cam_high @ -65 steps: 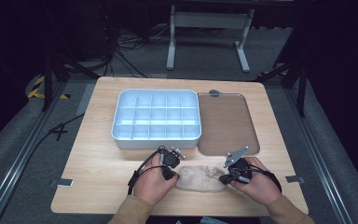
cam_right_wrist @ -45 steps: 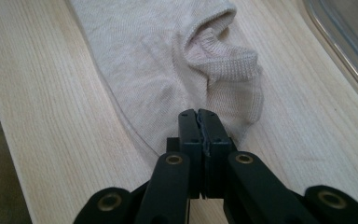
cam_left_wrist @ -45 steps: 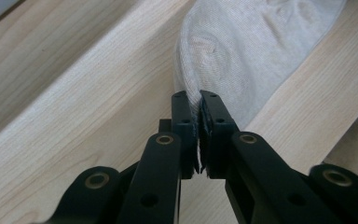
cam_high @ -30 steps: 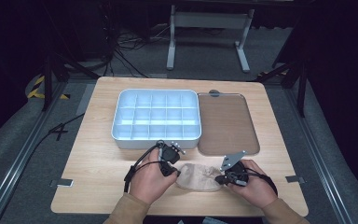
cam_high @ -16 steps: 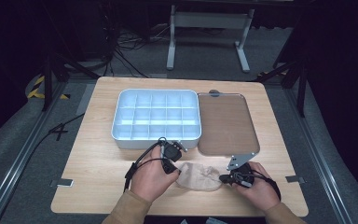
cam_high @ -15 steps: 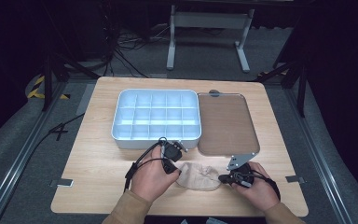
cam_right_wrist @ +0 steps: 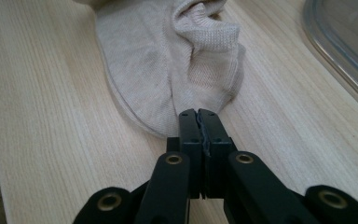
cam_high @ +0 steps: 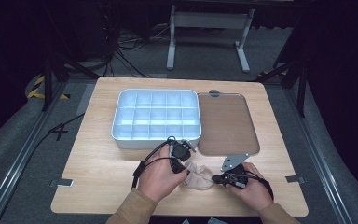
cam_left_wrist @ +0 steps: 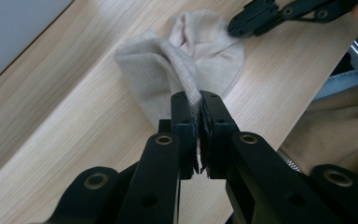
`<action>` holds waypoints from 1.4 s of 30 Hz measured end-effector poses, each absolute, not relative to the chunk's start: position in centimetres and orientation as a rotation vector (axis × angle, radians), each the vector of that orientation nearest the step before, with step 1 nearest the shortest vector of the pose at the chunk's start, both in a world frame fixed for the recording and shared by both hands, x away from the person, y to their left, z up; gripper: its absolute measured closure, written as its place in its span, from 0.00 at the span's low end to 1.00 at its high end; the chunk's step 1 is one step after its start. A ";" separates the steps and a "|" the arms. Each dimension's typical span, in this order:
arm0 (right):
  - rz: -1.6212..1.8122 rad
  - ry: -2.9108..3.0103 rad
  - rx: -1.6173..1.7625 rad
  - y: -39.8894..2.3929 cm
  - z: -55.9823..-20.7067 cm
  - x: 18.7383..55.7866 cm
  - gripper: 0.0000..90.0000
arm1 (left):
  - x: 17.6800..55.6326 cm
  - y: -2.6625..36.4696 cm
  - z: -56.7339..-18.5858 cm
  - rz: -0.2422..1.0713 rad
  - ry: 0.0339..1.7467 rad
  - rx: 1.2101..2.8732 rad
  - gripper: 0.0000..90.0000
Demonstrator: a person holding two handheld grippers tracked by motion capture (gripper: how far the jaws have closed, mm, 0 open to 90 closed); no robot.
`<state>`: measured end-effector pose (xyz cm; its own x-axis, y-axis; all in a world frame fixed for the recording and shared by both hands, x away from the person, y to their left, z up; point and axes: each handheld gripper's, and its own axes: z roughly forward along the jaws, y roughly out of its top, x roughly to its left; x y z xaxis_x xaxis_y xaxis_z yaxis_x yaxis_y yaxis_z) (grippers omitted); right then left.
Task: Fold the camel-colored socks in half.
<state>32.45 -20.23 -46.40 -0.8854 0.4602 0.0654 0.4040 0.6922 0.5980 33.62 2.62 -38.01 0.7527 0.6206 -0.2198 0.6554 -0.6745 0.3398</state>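
Left gripper view: left gripper (cam_left_wrist: 198, 100) and right gripper (cam_right_wrist: 199, 116) each pinch a bunched, beige ribbed sock (cam_left_wrist: 186, 60).

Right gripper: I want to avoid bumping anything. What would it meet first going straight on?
The right gripper, shut on the beige sock, would plough into its bunched cloth first; the left gripper probably beyond.

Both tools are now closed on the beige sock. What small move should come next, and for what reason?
Probably bring the right tool a little further toward the left tool, to finish folding the sock. Each tool pinches one edge, the cloth between them is already bunched on the table, and the divided box behind is empty, perhaps waiting for it.
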 end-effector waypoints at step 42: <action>0.951 2.793 0.704 -20.4 -46.4 32.3 0.99 | 35.5 -3.3 -42.3 -0.200 0.898 2.576 0.84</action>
<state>32.28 -20.37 -46.38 -0.8867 0.4600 0.0460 0.3925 0.6966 0.6006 35.52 -3.33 -42.30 0.7830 0.5641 -0.2623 0.6221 -0.7117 0.3264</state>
